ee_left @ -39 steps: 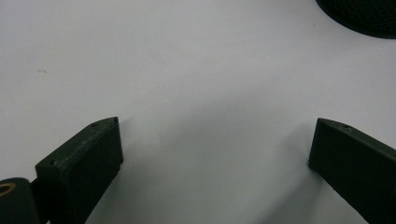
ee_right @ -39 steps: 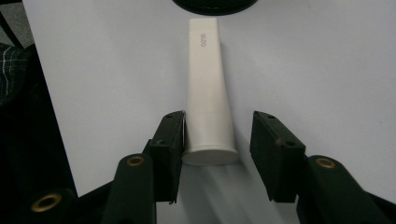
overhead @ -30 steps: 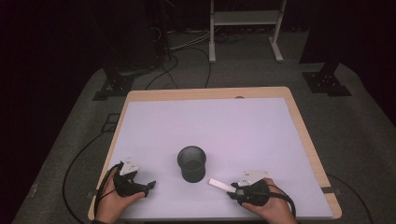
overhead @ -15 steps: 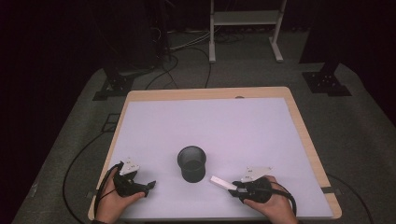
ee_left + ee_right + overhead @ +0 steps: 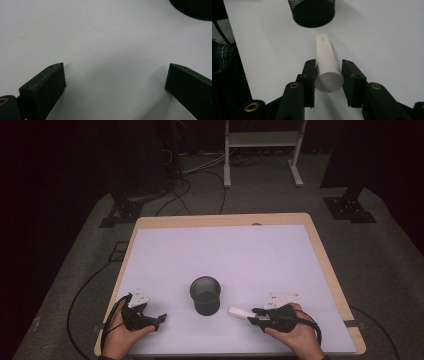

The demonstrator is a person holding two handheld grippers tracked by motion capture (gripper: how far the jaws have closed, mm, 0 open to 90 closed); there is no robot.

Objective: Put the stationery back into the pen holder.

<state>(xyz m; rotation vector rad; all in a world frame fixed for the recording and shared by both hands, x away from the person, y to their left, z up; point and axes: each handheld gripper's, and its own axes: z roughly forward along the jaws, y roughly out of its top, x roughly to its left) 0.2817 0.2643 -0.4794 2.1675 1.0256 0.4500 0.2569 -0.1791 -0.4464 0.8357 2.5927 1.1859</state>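
While my right gripper (image 5: 328,75) clamps the white tube (image 5: 326,62) low over the table (image 5: 240,245), pointing at the mesh cup (image 5: 205,295), nothing is in that cup yet. My left gripper (image 5: 113,72) rests spread and empty.

A wood-edged table (image 5: 320,250) stands on grey carpet (image 5: 380,250) (cables trailing), the room dark.

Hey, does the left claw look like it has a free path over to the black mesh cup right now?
Probably yes. The left claw is open and holds nothing, and only bare table lies between it and the cup. The right claw, gripping the white tube, sits on the cup's other side, out of the way.
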